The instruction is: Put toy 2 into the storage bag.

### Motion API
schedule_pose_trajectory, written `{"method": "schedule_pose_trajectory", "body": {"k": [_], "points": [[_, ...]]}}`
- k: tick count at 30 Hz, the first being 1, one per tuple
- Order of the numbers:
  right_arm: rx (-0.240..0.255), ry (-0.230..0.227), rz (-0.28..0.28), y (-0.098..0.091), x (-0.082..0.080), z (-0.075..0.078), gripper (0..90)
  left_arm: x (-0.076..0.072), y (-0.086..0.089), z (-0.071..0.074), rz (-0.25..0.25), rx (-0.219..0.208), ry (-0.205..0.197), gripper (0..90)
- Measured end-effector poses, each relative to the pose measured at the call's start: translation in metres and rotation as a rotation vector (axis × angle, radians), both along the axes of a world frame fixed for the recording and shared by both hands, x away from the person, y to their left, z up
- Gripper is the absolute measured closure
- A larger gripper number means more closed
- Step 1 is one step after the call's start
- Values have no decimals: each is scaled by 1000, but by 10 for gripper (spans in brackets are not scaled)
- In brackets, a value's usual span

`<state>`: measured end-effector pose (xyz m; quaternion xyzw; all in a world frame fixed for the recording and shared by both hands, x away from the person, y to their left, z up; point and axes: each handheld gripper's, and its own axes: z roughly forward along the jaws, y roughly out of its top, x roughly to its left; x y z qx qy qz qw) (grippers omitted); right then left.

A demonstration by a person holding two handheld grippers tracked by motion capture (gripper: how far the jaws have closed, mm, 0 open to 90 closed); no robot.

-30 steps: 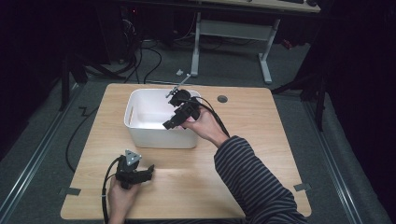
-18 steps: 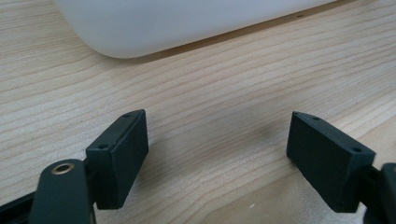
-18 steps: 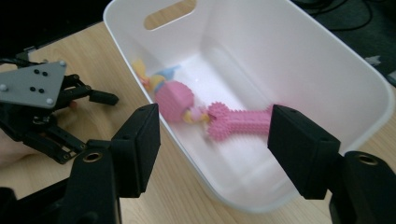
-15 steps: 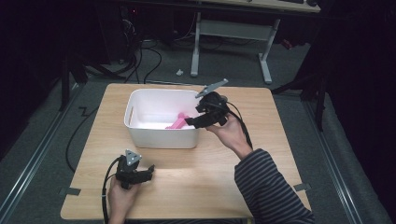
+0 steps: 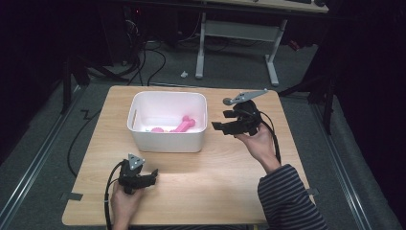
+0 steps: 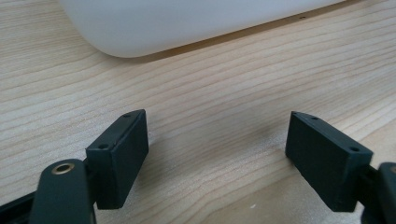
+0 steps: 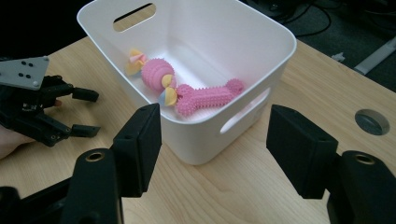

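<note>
Wooden table point(image 5: 230, 177), knobbly pink bone toy point(image 7: 208, 97) in white tub point(image 7: 261, 32)

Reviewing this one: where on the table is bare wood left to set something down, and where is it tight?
Free: the table between the white bin and the near edge, from the left gripper across to the sleeve; also the strip left of the bin. Tight: inside the bin around the pink bone toy, and the gap between the bin and the right gripper.
</note>
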<state>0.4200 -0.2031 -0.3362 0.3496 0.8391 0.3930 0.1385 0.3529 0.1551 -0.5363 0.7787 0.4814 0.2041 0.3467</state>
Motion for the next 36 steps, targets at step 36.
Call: {"method": "schedule_pose_trajectory", "body": {"k": [36], "points": [[89, 17, -204, -106, -42, -17, 370, 0, 0, 0, -2, 1, 0, 212]]}}
